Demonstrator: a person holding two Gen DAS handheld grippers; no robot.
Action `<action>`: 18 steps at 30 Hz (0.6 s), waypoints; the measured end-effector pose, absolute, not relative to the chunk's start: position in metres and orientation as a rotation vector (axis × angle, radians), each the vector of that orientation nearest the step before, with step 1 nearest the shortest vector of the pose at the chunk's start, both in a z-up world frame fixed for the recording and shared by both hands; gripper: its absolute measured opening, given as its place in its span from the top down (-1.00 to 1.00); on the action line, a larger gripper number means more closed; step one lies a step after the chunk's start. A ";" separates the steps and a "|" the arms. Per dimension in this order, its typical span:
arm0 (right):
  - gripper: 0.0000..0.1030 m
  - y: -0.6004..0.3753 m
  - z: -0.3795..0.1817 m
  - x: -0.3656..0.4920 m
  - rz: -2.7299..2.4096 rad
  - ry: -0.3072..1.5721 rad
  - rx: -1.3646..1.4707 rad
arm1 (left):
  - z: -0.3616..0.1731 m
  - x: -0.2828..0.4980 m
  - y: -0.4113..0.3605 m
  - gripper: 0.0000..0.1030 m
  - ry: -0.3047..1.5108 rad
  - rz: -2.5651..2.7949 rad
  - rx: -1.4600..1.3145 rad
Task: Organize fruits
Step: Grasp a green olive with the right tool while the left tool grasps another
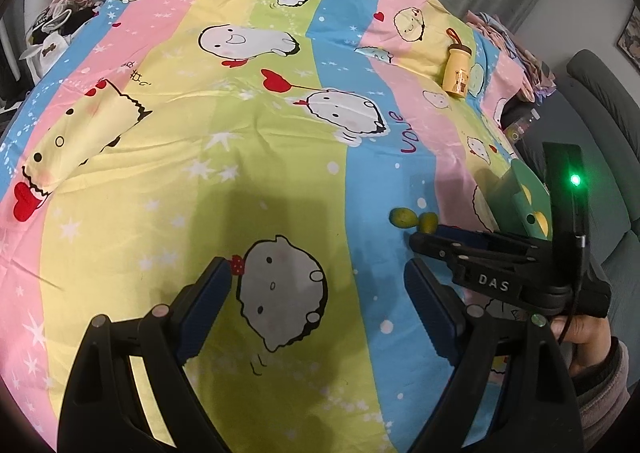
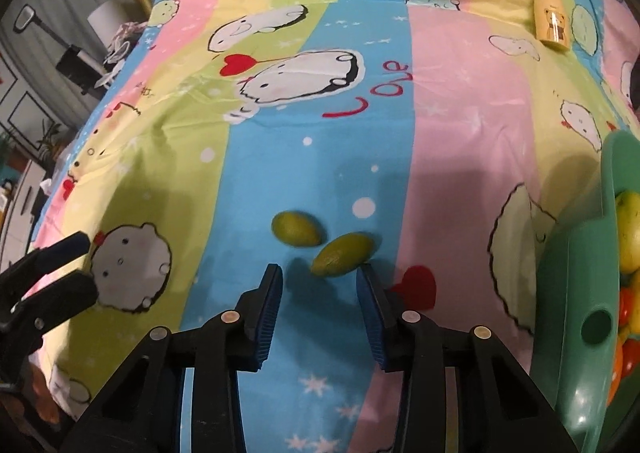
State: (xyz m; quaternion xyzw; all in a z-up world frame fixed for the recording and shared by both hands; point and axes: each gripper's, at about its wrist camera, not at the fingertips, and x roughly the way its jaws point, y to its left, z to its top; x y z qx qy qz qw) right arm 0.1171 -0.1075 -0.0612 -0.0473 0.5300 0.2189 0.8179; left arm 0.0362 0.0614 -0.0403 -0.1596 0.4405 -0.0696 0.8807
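Two small, oval, yellow-green fruits (image 2: pixel 324 247) lie on the striped sheet (image 2: pixel 320 113) just left of the green basket (image 2: pixel 576 313). The right gripper (image 2: pixel 320 285) hangs over the nearer one, jaws apart, grasping nothing. The left gripper (image 1: pixel 318 281) gapes wide, empty.

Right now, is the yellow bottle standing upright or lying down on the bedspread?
Lying down. The yellow bottle rests on its side on the bedspread, its strap end pointing away.
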 end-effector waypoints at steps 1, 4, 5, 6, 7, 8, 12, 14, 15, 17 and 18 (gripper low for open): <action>0.20 -0.106 -0.061 0.119 0.465 1.128 -0.106 | -0.040 0.037 0.061 -0.71 0.918 -0.147 -0.331; 0.23 -0.102 -0.062 0.123 0.459 1.121 -0.143 | -0.041 0.040 0.059 -0.71 0.922 -0.155 -0.326; 0.24 -0.102 -0.062 0.124 0.456 1.118 -0.156 | -0.041 0.041 0.058 -0.71 0.925 -0.159 -0.322; 0.29 -0.101 -0.062 0.125 0.454 1.115 -0.169 | -0.041 0.042 0.057 -0.71 0.926 -0.162 -0.317; 0.35 -0.101 -0.062 0.126 0.452 1.112 -0.183 | -0.040 0.043 0.056 -0.71 0.926 -0.163 -0.311; 0.38 -0.100 -0.062 0.127 0.451 1.108 -0.195 | -0.040 0.045 0.054 -0.71 0.927 -0.166 -0.302; 0.49 -0.101 -0.062 0.129 0.458 1.099 -0.219 | -0.036 0.052 0.048 -0.71 0.933 -0.185 -0.285; 0.56 -0.101 -0.062 0.127 0.456 1.087 -0.233 | -0.034 0.057 0.042 -0.71 0.939 -0.198 -0.266; 0.56 -0.102 -0.062 0.126 0.462 1.085 -0.225 | -0.034 0.058 0.040 -0.71 0.940 -0.205 -0.258; 0.56 -0.106 -0.060 0.122 0.478 1.077 -0.198 | -0.033 0.063 0.033 -0.71 0.947 -0.222 -0.242; 0.56 -0.109 -0.058 0.120 0.485 1.071 -0.184 | -0.033 0.066 0.030 -0.71 0.951 -0.228 -0.231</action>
